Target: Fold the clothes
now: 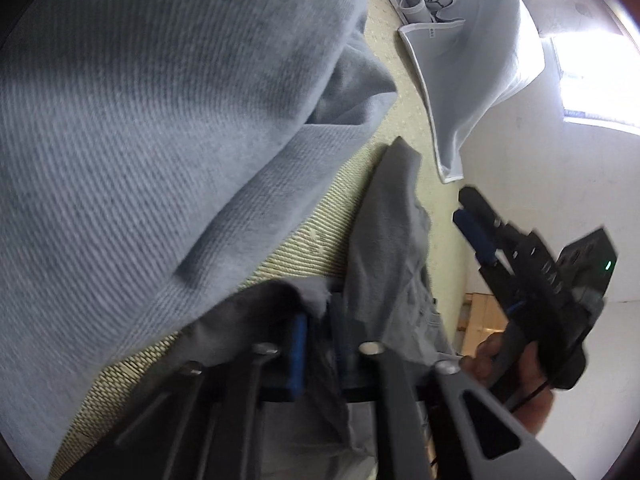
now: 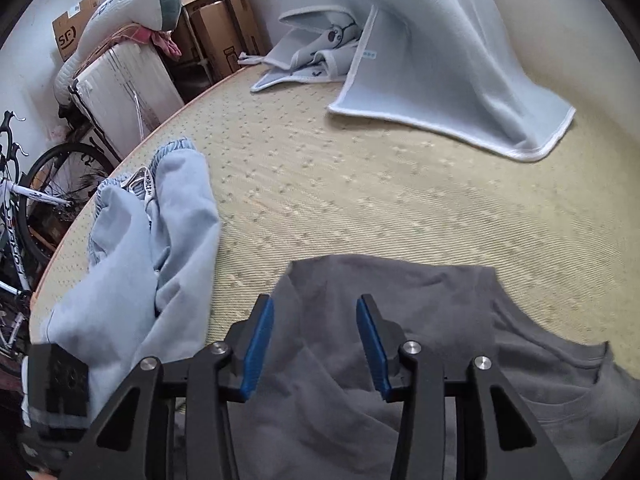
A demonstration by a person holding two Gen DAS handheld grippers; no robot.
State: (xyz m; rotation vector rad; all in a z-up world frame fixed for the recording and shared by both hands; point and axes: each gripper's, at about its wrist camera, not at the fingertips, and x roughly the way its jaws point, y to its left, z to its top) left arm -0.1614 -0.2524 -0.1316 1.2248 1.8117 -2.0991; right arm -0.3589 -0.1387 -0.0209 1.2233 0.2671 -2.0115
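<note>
A dark grey T-shirt [image 2: 420,320] lies flat on the woven mat [image 2: 360,200], its neckline at the lower right. My right gripper [image 2: 316,344] hovers just over the shirt's near-left part, open, with nothing between its blue pads [image 2: 258,344]. In the left wrist view my left gripper [image 1: 320,328] is shut on a bunched edge of the same grey T-shirt [image 1: 396,248], which rises in a fold beyond the fingers. The right gripper [image 1: 464,208] shows at the right of that view, held by a hand [image 1: 504,356]. Light blue sweatpants [image 2: 160,240] lie crumpled to the left.
A pale blue blanket [image 2: 440,60] is heaped at the far side of the mat. Beyond the mat's left edge stand a bicycle [image 2: 24,200], a white suitcase [image 2: 124,80] with a plush toy [image 2: 132,4] on top, and cardboard boxes [image 2: 224,28].
</note>
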